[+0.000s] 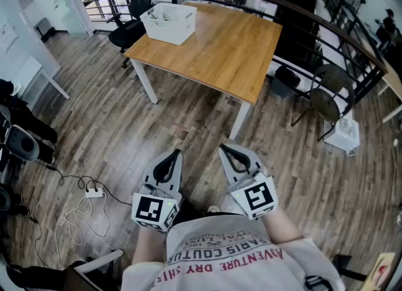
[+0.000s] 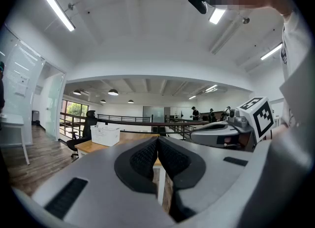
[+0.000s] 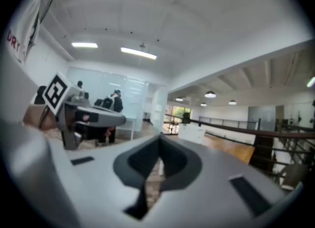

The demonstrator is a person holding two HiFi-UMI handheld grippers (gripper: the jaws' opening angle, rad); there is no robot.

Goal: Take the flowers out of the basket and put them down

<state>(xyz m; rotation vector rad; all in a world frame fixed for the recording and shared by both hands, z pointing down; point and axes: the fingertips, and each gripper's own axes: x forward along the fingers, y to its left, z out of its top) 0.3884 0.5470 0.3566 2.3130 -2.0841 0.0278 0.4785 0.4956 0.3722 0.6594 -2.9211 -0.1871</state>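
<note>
A white lattice basket (image 1: 168, 21) stands at the far left end of a wooden table (image 1: 232, 51); I cannot make out flowers in it. I stand back from the table over the wood floor. My left gripper (image 1: 176, 153) and right gripper (image 1: 222, 148) are held side by side near my body, both pointing roughly level toward the table. In the left gripper view the gripper (image 2: 157, 140) is shut with nothing between its pads, and the basket (image 2: 105, 135) shows far ahead. The right gripper (image 3: 159, 139) is likewise shut and empty, with the basket (image 3: 192, 133) small in the distance.
A black office chair (image 1: 129, 26) stands left of the table. A dark railing (image 1: 301, 13) curves behind it. On the right are a round dark chair (image 1: 330, 98) and a white box (image 1: 344, 134). Cables and a power strip (image 1: 94, 192) lie at the left.
</note>
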